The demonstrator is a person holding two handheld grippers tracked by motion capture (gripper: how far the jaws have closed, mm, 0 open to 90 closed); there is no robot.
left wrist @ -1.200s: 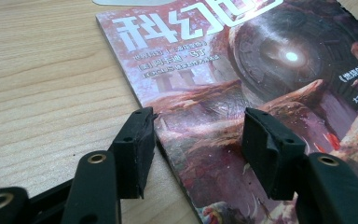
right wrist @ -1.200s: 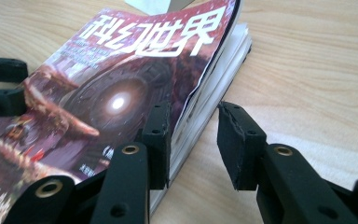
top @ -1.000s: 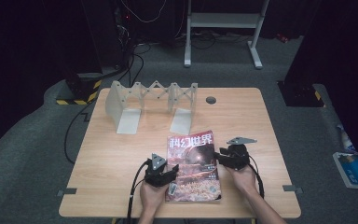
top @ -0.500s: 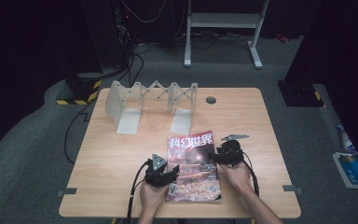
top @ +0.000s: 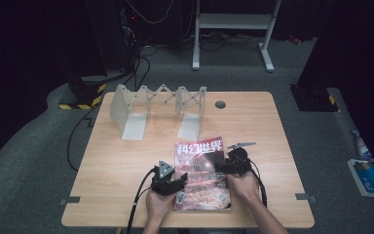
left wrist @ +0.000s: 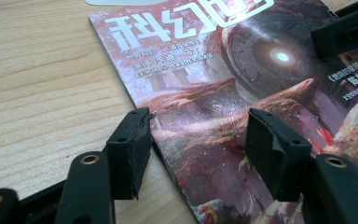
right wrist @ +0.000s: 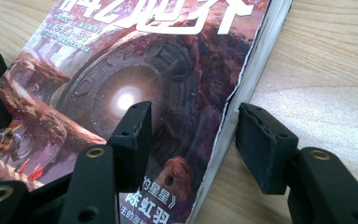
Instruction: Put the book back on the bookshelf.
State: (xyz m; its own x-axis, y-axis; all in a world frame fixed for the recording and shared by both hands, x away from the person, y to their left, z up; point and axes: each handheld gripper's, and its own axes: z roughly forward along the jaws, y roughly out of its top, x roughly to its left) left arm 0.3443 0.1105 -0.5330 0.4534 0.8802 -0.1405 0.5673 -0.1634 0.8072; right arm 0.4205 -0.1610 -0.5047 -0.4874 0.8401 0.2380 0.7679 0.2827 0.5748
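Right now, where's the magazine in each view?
High view: magazine near the table's front edge, between both grippers.
Left gripper view: centre to right, title upside down, left edge between the jaws.
Right gripper view: left and centre, right edge between the jaws.
Shared landmark: glowing disc on the cover.

On my wooden tabletop (top: pixel 126 161): one pale expanding file rack (top: pixel 158 109), standing near the far edge, left of centre; one round grommet hole (top: pixel 220 104) by the far edge. On the floor off my tabletop's right edge: a blue booklet (top: pixel 368 176).
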